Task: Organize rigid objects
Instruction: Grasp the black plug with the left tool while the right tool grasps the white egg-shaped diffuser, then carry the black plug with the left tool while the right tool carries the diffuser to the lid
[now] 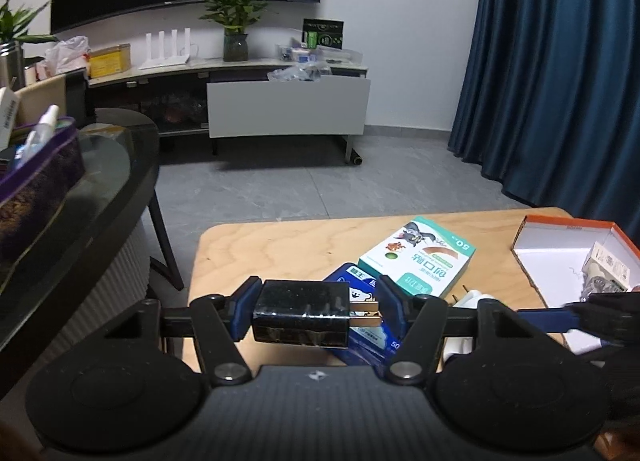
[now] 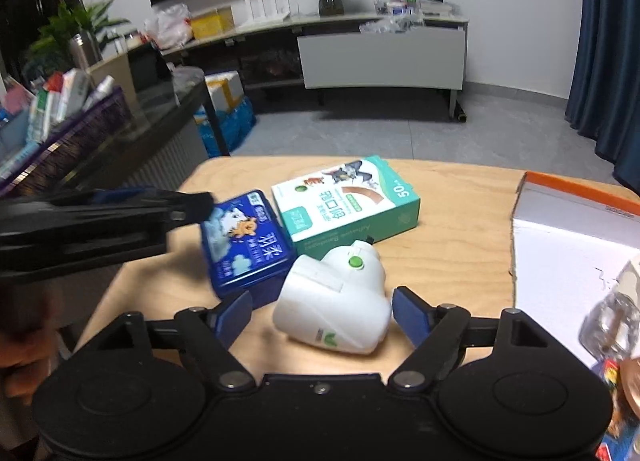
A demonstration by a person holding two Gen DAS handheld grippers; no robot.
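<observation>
The left gripper [image 1: 316, 311] clamps a black charger [image 1: 301, 317], prongs pointing toward three o'clock; the right gripper [image 2: 322, 315] gapes around a white plug [image 2: 334, 301].

bare tabletop [image 2: 460, 229] right of bandage box [image 2: 348, 201], orange-rimmed box [image 2: 568, 197] beyond

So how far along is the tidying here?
Early to midway. The orange-rimmed cardboard box already holds a small item or two. In hand: the left gripper carries a black plug adapter. The right gripper is open around the white plug-in device, not yet gripping. The blue tin and green bandage box remain on the wooden table.
</observation>
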